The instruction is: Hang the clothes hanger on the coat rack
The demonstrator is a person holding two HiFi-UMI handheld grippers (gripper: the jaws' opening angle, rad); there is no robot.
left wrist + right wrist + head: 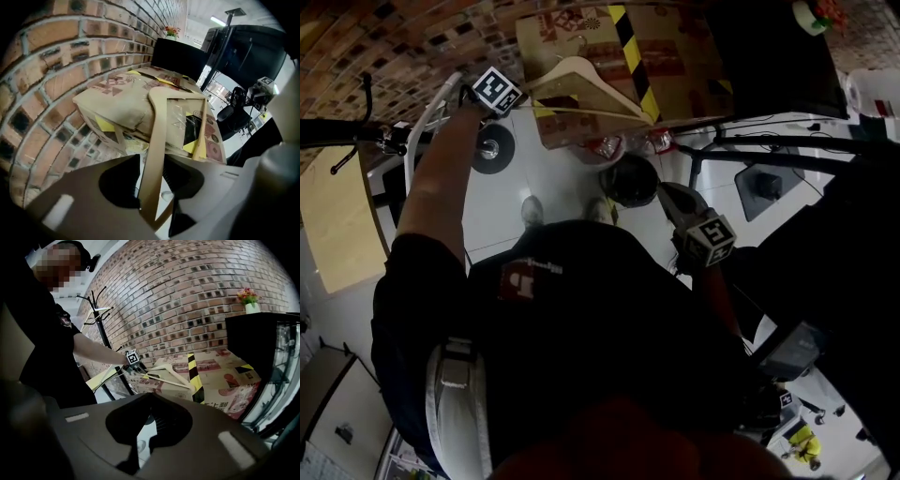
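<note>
Pickup is the step in hand: the wooden hanger lies flat on top of the printed cardboard box against the brick wall, at the upper middle of the head view, not yet lifted. The left gripper reaches down to its left end. Its jaws stand spread on either side of the near shoulder arm, with a sliver of floor showing beside the wood, so the pinch does not look made. The right gripper hangs back at the centre right of the head view, its jaws pressed together at the tips on nothing. In the head view the hanger's long axis runs across the frame from left to right, dipping slightly to the right, with its neck pointing to the top of the frame. In the left gripper view the near arm runs straight up and away from the jaws. The hook is hard to pick out against the box's print. The next move probably calls for a firm squeeze on that arm and a lift clear of the box. The hanger then has to go to the black coat rack, at the upper left of the right gripper view, turned so the hook rides uppermost to slip over a peg.
</note>
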